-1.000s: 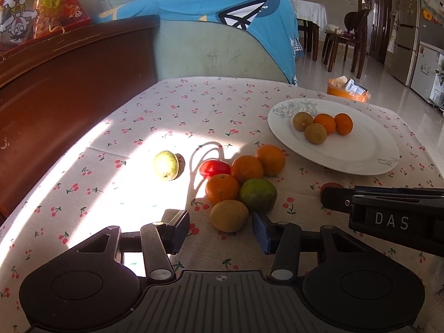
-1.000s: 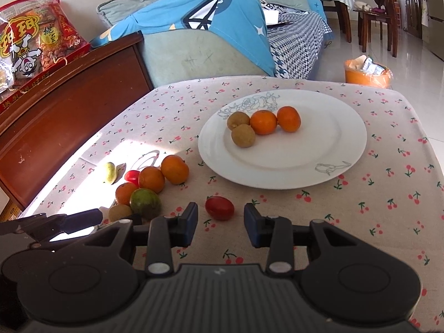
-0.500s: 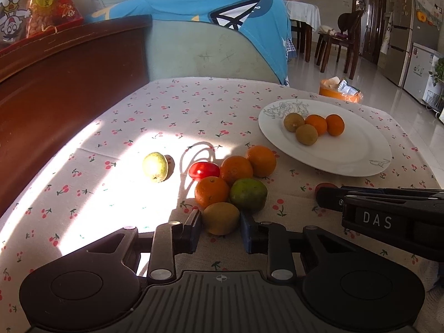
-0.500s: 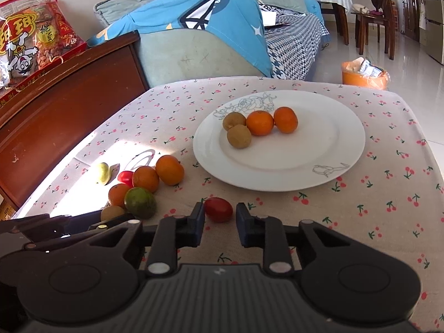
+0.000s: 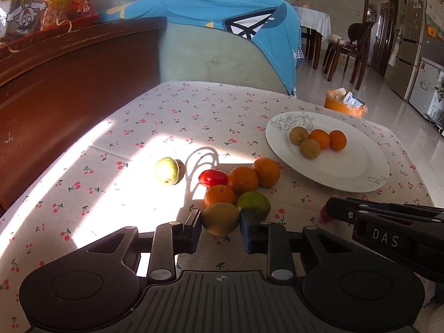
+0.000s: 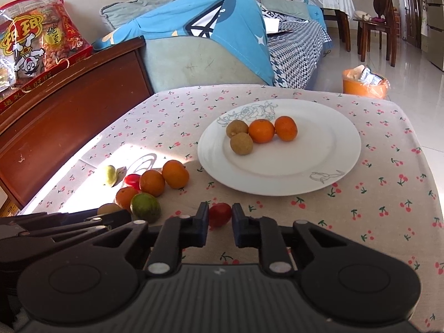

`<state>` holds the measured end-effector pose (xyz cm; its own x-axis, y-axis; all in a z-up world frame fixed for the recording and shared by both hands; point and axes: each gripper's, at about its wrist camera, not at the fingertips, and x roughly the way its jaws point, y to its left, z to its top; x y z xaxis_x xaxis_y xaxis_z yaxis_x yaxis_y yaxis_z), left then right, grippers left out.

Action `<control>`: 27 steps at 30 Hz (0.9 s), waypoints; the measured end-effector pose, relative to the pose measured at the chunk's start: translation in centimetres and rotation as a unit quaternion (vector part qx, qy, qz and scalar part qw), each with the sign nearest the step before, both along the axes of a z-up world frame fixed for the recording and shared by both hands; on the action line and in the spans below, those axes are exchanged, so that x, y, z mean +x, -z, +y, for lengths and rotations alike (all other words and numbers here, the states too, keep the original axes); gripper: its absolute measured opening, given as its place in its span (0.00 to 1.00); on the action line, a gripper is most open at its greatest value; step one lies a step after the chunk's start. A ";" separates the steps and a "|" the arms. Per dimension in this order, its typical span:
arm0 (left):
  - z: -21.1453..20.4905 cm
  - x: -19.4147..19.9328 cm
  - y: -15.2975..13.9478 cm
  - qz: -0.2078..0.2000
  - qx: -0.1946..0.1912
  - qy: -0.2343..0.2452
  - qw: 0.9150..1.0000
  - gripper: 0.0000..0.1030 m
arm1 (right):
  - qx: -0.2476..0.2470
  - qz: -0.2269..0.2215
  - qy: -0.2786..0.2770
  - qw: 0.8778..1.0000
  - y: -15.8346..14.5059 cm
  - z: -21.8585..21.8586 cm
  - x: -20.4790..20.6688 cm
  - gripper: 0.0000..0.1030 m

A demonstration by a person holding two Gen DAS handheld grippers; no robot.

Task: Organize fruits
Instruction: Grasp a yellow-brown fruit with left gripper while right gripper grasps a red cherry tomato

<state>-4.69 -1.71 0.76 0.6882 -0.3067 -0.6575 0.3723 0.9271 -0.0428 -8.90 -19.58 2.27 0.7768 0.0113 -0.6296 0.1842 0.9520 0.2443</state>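
My left gripper [image 5: 220, 226] is shut on a brown kiwi [image 5: 220, 217] at the near end of a fruit cluster: a green citrus [image 5: 254, 205], three oranges [image 5: 242, 180], a red tomato [image 5: 212, 178] and a pale green fruit [image 5: 166, 171]. My right gripper [image 6: 219, 223] is shut on a small red tomato [image 6: 219, 214] on the cloth, just in front of the white plate [image 6: 333, 149]. The plate holds two kiwis [image 6: 241, 143] and two oranges [image 6: 261, 131].
The table has a cherry-print cloth [image 5: 194, 116]. A dark wooden cabinet [image 5: 55, 88] stands along the left with a snack bag [image 6: 36, 47] on top. A sofa with a blue cover [image 6: 211, 27] is behind; an orange bin [image 6: 365, 82] sits on the floor.
Both grippers moved forward and closed: the left jaws came in around the kiwi, the right jaws around the small red tomato.
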 end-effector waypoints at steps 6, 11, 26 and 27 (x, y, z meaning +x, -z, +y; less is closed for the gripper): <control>-0.2 -0.2 -0.9 -0.007 -0.007 0.001 1.000 0.26 | -0.002 -0.005 0.007 1.000 -0.5 -0.4 -0.5 0.12; -0.6 -0.3 -0.8 -0.006 -0.004 0.004 1.000 0.26 | 0.014 0.002 0.003 1.000 -0.2 -0.7 -0.7 0.15; -0.8 -0.1 -0.6 -0.002 -0.004 0.004 1.000 0.26 | 0.018 0.016 0.007 1.000 1.3 -0.7 0.4 0.20; -0.9 -0.1 -0.6 -0.002 -0.005 0.005 1.000 0.26 | 0.017 0.016 0.007 1.000 1.2 -0.7 0.4 0.20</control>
